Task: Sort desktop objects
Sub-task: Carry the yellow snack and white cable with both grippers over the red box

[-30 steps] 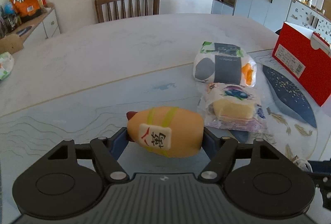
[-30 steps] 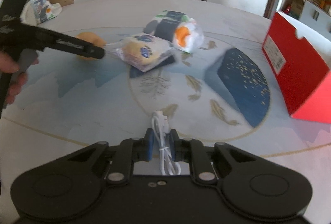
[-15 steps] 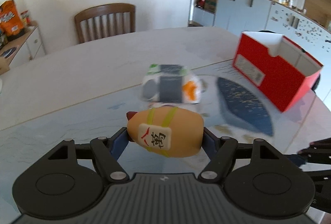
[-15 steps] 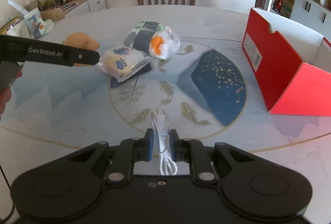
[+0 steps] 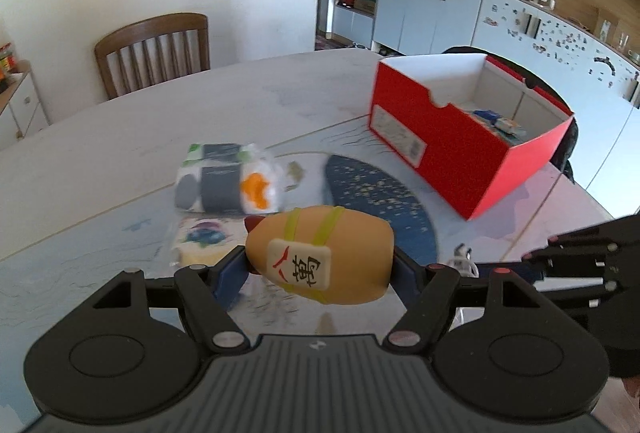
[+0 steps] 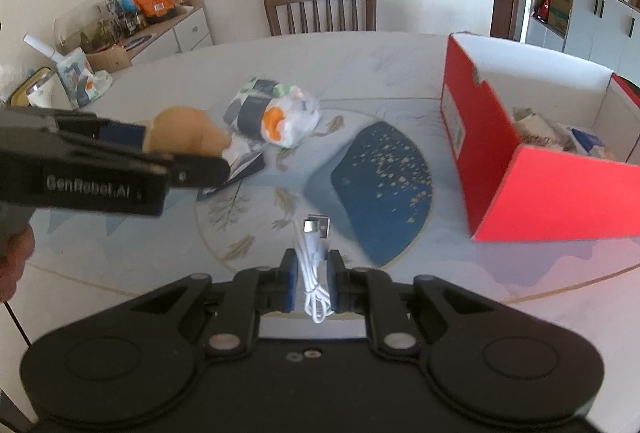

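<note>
Left wrist view: the left gripper [image 5: 320,265] is clamped wide on a tan toy [image 5: 320,253], one blue pad on each end, so the label faces up and the round body can't roll out. The toy sits right between the fingers, clear of the table [image 5: 120,137]. Ahead of the fingertips and to the right stands the red box [image 5: 452,149], open on top, a few things already lying inside; that looks like where the sorting goes. Just beyond the fingertips on the left lie a tissue pack [image 5: 228,185] and a wrapped bun [image 5: 200,241], not yet picked.

Over to the right wrist view: the right gripper [image 6: 313,281] is pinched almost closed on a white cable [image 6: 314,265], coiled loops squeezed between the pads, the plug [image 6: 317,226] poking out past the fingertips. A narrow grip on the bundle is probably what keeps the loops from spilling. The box [image 6: 496,153] is forward and right of these fingers, the left gripper [image 6: 120,161] off to their left with the toy [image 6: 188,133] in it. Both loads look ready to go over the box wall; I'd judge clearing that near wall is the tricky bit.
</note>
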Tool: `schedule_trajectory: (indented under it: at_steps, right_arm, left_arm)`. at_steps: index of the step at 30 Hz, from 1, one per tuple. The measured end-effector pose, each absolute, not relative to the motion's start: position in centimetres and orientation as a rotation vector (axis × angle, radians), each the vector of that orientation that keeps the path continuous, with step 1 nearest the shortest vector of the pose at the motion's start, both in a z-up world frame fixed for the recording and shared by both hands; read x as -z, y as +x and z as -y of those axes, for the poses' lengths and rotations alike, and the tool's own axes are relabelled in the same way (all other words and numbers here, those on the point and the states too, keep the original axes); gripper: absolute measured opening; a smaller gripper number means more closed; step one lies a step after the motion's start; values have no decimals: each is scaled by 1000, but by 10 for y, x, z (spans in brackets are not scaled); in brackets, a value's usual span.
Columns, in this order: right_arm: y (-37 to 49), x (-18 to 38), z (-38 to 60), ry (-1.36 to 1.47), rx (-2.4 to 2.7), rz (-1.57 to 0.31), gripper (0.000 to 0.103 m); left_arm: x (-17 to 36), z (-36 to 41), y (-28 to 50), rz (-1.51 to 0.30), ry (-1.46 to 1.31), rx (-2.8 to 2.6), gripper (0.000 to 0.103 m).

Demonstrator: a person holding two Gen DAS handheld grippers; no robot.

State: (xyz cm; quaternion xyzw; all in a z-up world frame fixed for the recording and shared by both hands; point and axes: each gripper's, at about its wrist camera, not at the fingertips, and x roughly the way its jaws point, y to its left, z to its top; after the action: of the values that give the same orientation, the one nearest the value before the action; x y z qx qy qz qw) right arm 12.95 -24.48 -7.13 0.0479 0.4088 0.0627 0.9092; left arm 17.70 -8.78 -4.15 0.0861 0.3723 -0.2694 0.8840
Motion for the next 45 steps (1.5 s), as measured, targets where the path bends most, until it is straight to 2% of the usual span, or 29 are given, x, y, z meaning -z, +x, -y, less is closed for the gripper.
schedule_trajectory:
  at_steps: [25,42,43,44,45]
  right_arm:
    - [149,20,390,172,-118,-789,14]
    - [167,16,492,174,1,-757,13]
    - [169,17,499,172,11,-756,12]
    - [171,17,504,171,18,-757,4]
    - [174,18,510,172,26,-762,3]
  left_arm:
    - [8,211,182,-771,248,713,74]
    - [-9,321,201,-736,361,805,74]
    - [-8,327,204,-736,368,812,74]
    - [-8,334,206,-738,378,818,74]
    - [-8,340,209,-740,385,822,74]
